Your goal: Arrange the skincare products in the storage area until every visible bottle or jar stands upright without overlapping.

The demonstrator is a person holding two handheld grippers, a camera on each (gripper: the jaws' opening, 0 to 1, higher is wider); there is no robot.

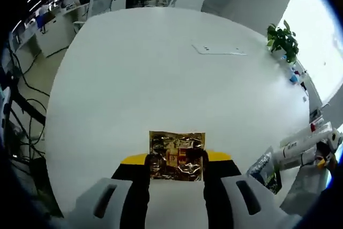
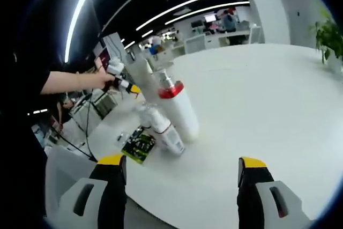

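My left gripper [image 1: 177, 163] is shut on a crinkled gold foil sachet [image 1: 177, 151], held just over the near part of the white round table [image 1: 161, 79]. At the right edge of the left gripper view lie white tubes [image 1: 300, 146] and a dark packet [image 1: 266, 169]. In the right gripper view a tall white bottle [image 2: 181, 112] with a red collar looks tilted to the left; a smaller white bottle [image 2: 165, 128] lies against its base, beside a dark green packet [image 2: 138, 144]. My right gripper [image 2: 181, 183] is open, short of them.
A person's hand holds the left gripper [image 2: 119, 79] beyond the bottles. A potted plant [image 1: 282, 40] stands at the table's far right edge, and a flat white sheet [image 1: 220, 50] lies further back. Desks and office furniture [image 1: 107, 1] stand beyond the table.
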